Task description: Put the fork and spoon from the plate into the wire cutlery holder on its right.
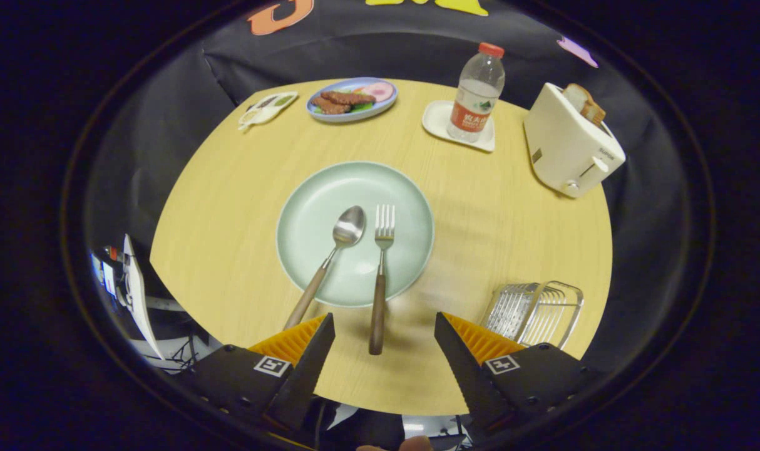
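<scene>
The gripper (385,335) is being held wide apart above the near edge of a round wooden table (511,213), with nothing being pressed by either finger. The wooden handle end of the fork (380,275) is being seen between the two fingers, just ahead of their tips, while its tines are being carried by the pale green plate (311,213) beyond the fingers. The spoon (330,263) is being supported on the same plate, just to the left of the fork, its bowl lying beside the tines and its wooden handle angling back over the plate's rim toward the left finger. The wire cutlery holder (536,310) is being seen on the table just beyond the right finger, well apart from the plate. Farther beyond the fingers, a water bottle (477,94) is being held upright by a small white tray (439,119), a white toaster (568,147) with bread in its slot is being shown to the right, and a blue plate of food (353,98) with a small white dish (267,108) beside it is being shown to the left.
</scene>
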Demonstrator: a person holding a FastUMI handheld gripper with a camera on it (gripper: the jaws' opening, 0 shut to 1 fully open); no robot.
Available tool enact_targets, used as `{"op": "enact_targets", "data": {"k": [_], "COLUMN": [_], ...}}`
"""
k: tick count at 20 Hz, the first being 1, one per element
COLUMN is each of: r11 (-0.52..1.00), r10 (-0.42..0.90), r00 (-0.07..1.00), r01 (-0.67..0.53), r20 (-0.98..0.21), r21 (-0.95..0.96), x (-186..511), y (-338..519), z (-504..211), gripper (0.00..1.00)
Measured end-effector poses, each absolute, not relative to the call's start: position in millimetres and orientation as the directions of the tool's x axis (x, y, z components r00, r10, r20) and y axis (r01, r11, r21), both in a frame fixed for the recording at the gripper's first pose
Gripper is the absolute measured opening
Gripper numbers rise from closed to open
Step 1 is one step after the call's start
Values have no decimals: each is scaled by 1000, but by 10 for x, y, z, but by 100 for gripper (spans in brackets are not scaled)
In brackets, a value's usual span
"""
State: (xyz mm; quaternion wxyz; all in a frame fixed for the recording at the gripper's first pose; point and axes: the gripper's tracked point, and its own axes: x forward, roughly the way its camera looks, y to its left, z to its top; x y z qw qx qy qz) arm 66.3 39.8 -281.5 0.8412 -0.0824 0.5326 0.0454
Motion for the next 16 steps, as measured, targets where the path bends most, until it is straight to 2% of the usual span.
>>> {"op": "enact_targets", "data": {"k": [4,5,7,13,14,15,16], "r11": [977,978,982,992,992,994,995], "r10": [-40,-44,-25,1,8,16,26], "r00": [356,336,308,272,271,274,279], "r01": [-181,-177,-169,-120,-122,-112,-104], "r20": [-934,-941,-951,-962,-963,-962,-960], "r21": [-111,-109,-80,-33,-26,-16,-3], "x": [743,749,755,765,761,766,746], "y": [346,345,380,399,406,404,411], "z": [-3127,-3195,-3299,-3406,-3379,-3357,-3287], "gripper": [97,94,84,13,12,4,4]}}
